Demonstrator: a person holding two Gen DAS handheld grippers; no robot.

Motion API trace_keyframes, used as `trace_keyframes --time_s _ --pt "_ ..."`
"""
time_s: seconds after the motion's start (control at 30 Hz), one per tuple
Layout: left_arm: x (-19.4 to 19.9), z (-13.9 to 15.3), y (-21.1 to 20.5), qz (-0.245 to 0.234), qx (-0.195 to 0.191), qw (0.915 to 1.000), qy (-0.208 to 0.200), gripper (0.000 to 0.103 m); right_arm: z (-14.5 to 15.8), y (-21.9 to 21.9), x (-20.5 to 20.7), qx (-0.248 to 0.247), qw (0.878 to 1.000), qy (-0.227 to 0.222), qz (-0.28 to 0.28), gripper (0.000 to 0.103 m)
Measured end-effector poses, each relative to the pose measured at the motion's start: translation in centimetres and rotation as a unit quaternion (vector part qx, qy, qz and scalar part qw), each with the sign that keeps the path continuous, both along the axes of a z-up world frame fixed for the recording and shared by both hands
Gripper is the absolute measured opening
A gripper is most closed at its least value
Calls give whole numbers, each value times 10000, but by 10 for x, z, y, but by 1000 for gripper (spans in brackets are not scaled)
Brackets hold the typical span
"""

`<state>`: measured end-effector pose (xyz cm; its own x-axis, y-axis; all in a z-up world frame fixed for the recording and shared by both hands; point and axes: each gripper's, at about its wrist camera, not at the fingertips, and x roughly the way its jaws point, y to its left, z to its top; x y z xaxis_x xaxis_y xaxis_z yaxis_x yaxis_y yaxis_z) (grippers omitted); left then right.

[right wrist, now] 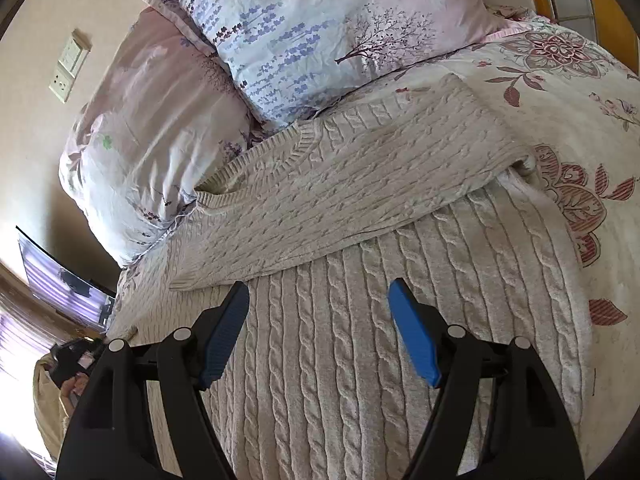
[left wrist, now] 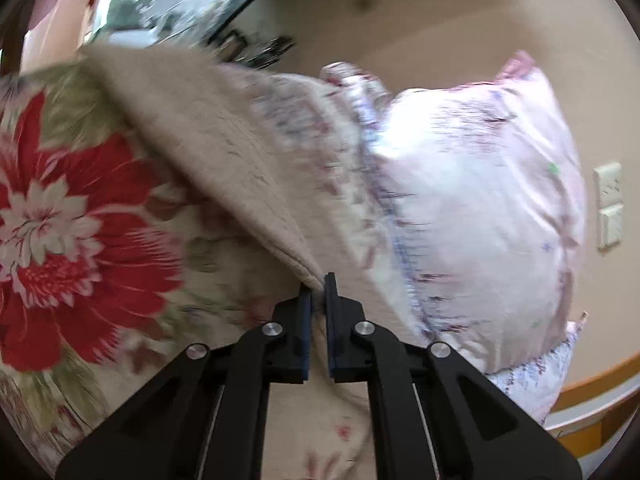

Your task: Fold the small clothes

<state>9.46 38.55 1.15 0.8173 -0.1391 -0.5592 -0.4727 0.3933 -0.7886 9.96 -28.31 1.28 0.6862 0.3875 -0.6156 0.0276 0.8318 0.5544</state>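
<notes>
A cream cable-knit sweater (right wrist: 360,320) lies on the flowered bedspread (right wrist: 560,92), one sleeve (right wrist: 340,192) folded across its chest. In the left wrist view my left gripper (left wrist: 319,286) is shut on a corner of the sweater (left wrist: 224,152), which lifts away from the pads toward the upper left; the picture is blurred. My right gripper (right wrist: 318,292) hovers just above the sweater's body, jaws wide apart, nothing between the blue pads (right wrist: 412,332).
Two pale floral pillows (right wrist: 304,28) lean against the beige wall at the head of the bed. A wall switch plate (right wrist: 70,68) sits beside them. A big red flower print (left wrist: 72,232) covers the bedspread at left. A wooden bed frame (left wrist: 600,384) shows low right.
</notes>
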Motion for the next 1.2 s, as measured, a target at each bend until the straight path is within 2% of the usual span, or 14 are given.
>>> trace_keyframes --time_s 0.1,0.2,0.33,0.47,0.6,0.7,0.8,0.9,0.97,1.03,1.1,1.13,1.17,1.2 --pt "7 26 -18 -250 2 9985 -497 5 1 -2 -2 14 10000 -51 -2 74" --pt "19 55 -48 -663 72 9929 -989 5 2 -4 -3 27 10000 -92 2 74" --pt "38 86 -109 -1379 171 9788 -1506 5 4 -7 -6 27 9999 -159 13 75" --pt "65 99 -191 -2248 321 9587 -1713 5 4 -10 -9 7 9998 -211 -1 75" --pt "86 80 -271 -2954 613 9426 -1432 5 2 -15 -12 -23 9998 -202 -36 75" --pt "102 45 -334 -3413 936 9321 -775 5 3 -18 -14 -87 9998 -163 -44 75" --pt "110 18 -366 -3707 1246 9197 -337 6 9 -18 -14 -260 9995 -177 25 75" --pt "101 13 -372 -4003 1343 9062 -229 20 25 -10 -11 -654 9970 -306 267 75" --pt "90 19 -360 -4119 1348 9006 -341 43 37 2 -6 -978 9924 -432 606 75" --pt "74 30 -342 -4069 1482 8998 -530 49 49 21 0 -1334 9840 -624 1001 75" --pt "61 37 -317 -3870 1617 9054 -653 49 62 50 5 -1774 9680 -947 1503 75" --pt "56 37 -298 -3675 1658 9130 -626 48 66 65 8 -1949 9590 -1108 1733 74" --pt "58 35 -286 -3508 1644 9202 -567 47 71 88 13 -2136 9448 -1334 2094 74" --pt "58 32 -272 -3365 1597 9267 -502 47 72 100 15 -2185 9375 -1431 2299 72"
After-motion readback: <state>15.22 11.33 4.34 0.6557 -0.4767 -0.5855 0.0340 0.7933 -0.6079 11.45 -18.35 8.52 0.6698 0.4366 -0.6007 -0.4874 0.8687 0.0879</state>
